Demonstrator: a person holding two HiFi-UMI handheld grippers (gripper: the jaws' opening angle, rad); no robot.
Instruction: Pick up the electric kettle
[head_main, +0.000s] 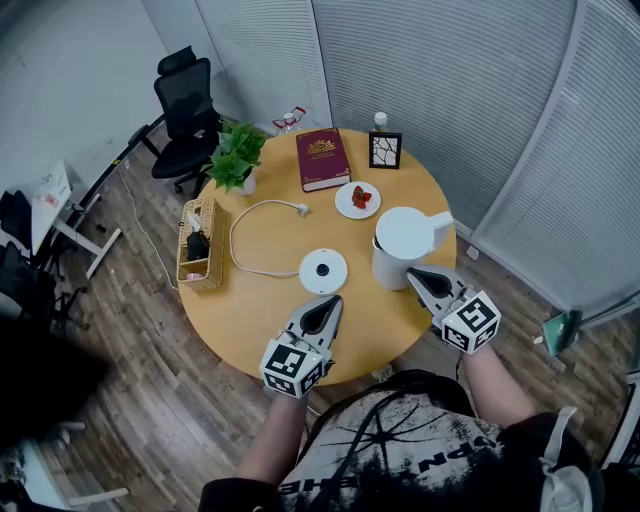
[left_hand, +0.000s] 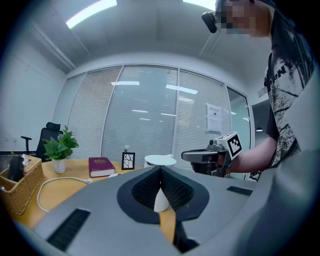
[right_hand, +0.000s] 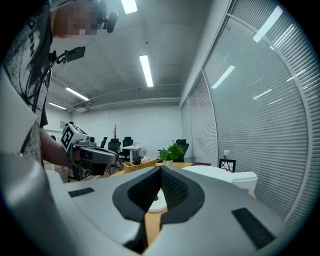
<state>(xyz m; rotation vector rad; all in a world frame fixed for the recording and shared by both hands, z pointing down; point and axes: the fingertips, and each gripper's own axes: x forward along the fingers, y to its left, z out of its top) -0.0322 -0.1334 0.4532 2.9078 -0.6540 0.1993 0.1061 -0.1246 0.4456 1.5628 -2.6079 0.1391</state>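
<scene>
Kettle (head_main: 404, 246) stood upright on table (head_main: 250, 310), just right of its round base (head_main: 323, 270) (apart from it, not seated). Right gripper (head_main: 416, 276) sat just beside kettle's near side, jaws together, nothing between. Left gripper (head_main: 330, 305) was near base, jaws also together, empty. We judged scene fit either kettle awaiting grasp or kettle set back down. Any lift would need jaws parted first.

No legible text: shirt print (head_main: 400, 442), book cover (head_main: 322, 158) lettering, wall notice (left_hand: 214, 117) too blurred to read.
</scene>
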